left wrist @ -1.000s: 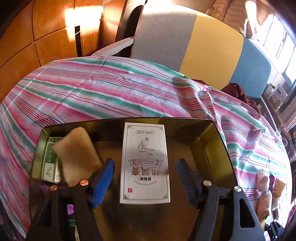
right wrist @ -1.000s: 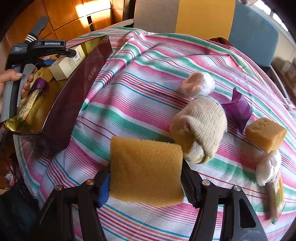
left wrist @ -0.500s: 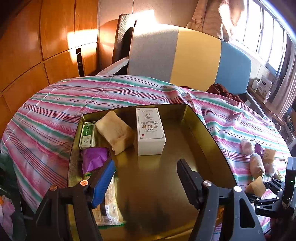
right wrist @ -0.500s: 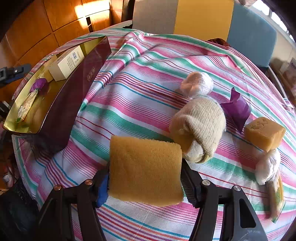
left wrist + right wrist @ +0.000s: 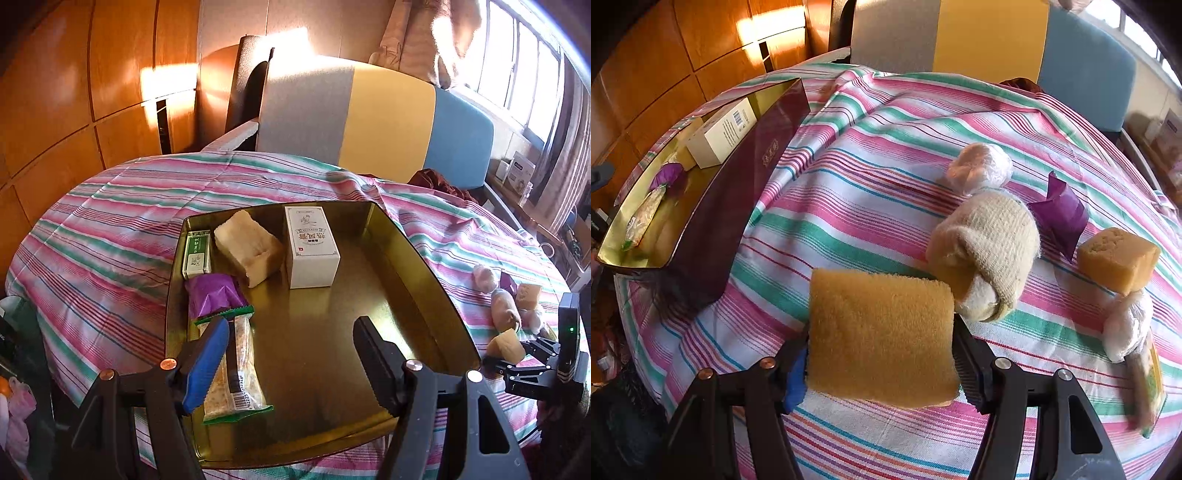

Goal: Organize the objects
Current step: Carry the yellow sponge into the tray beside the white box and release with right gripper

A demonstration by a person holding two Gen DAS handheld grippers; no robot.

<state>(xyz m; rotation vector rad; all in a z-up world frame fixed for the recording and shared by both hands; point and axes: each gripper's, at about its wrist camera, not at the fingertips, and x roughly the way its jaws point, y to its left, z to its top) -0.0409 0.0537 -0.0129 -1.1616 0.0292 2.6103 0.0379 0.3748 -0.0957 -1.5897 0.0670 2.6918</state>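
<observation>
A gold tray (image 5: 417, 258) lies on the striped cloth and holds a white box (image 5: 312, 254), a tan sponge block (image 5: 247, 251), a green box (image 5: 197, 254), a purple packet (image 5: 214, 295) and a long snack packet (image 5: 236, 373). My left gripper (image 5: 291, 332) hovers open over the tray's near end with nothing between its fingers. My right gripper (image 5: 881, 354) is shut on a yellow sponge (image 5: 879, 314), held just above the cloth. In the right wrist view the tray (image 5: 713, 221) sits far left, showing its dark red wall.
Loose on the cloth right of the held sponge lie a knitted cream roll (image 5: 993, 240), a plastic-wrapped pink ball (image 5: 979, 170), a purple packet (image 5: 1060, 214), a yellow sponge cube (image 5: 1119, 258), a white wrapped bundle (image 5: 1126, 325) and a flat packet (image 5: 1152, 384). A sofa (image 5: 369, 118) stands behind the table.
My left gripper has drawn back and up from the white box, still open, so the whole tray now shows. The right gripper and its sponge have stayed put.
</observation>
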